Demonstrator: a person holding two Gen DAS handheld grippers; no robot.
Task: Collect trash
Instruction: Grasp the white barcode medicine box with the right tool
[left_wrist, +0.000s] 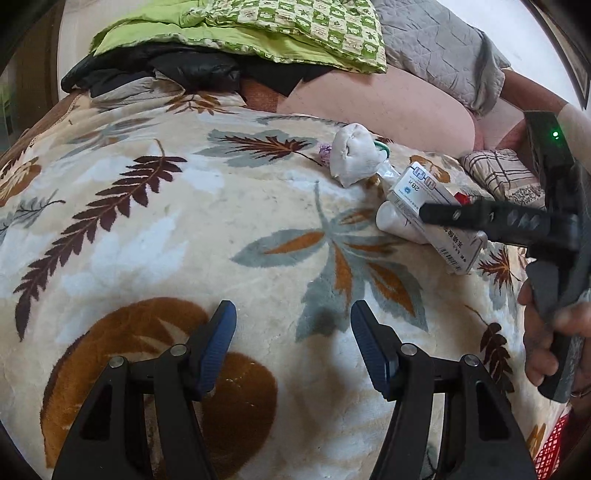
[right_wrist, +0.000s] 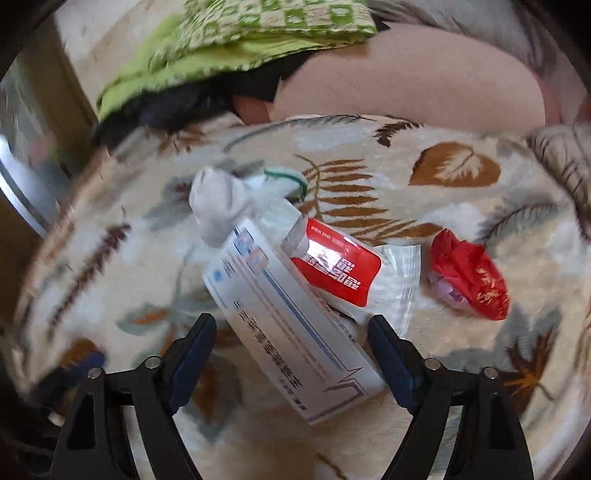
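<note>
A pile of trash lies on a leaf-patterned blanket (left_wrist: 184, 221). A long white medicine box (right_wrist: 288, 325) sits between the spread fingers of my right gripper (right_wrist: 291, 336), which is open around it. Beside the box lie a red and white wet-wipe packet (right_wrist: 340, 266), a crumpled red wrapper (right_wrist: 469, 273) and a white wad of tissue (right_wrist: 218, 203). In the left wrist view the white box (left_wrist: 424, 192), a white tube (left_wrist: 395, 221) and the tissue wad (left_wrist: 351, 155) lie to the right. My left gripper (left_wrist: 293, 332) hangs open over bare blanket, away from the pile.
A green checked quilt (left_wrist: 295, 26), black clothing (left_wrist: 166, 70), a grey quilted cover (left_wrist: 443, 48) and a pink pillow (left_wrist: 388, 107) are heaped at the far side. A plaid cloth (left_wrist: 502, 173) lies far right. A hand (left_wrist: 543, 332) holds the right gripper's handle.
</note>
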